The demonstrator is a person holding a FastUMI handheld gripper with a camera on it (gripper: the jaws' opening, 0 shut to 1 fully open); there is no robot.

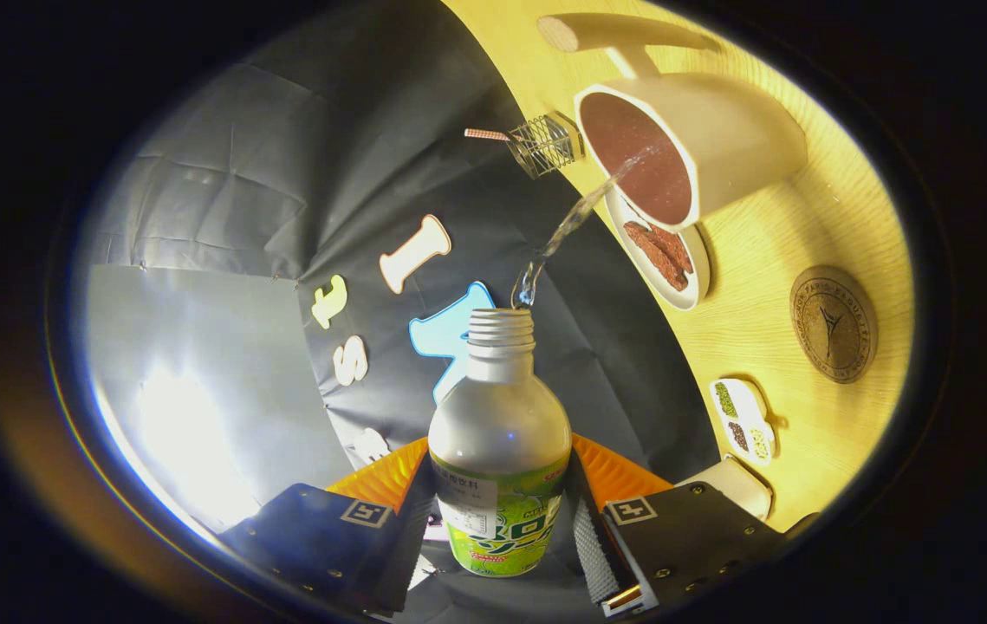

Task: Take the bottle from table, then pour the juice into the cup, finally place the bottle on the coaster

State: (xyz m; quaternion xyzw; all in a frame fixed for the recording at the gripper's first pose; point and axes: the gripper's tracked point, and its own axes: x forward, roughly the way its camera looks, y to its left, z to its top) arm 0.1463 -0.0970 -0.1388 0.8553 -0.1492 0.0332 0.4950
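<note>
The jaws are clamped on the bottle [500,485], one finger pressed to each side of its labelled body, its cap off and its threaded neck pointing ahead of the gripper [500,529]. From its mouth a clear stream [567,230] arcs across to the white cup [692,143] on the tilted worktop [770,286] — the cup's inside looks reddish-brown. Just beside the cup sits a small white dish [666,256] holding brownish-red pieces, and further right lies the round brown coaster [834,323], bare and well apart from the cup.
</note>
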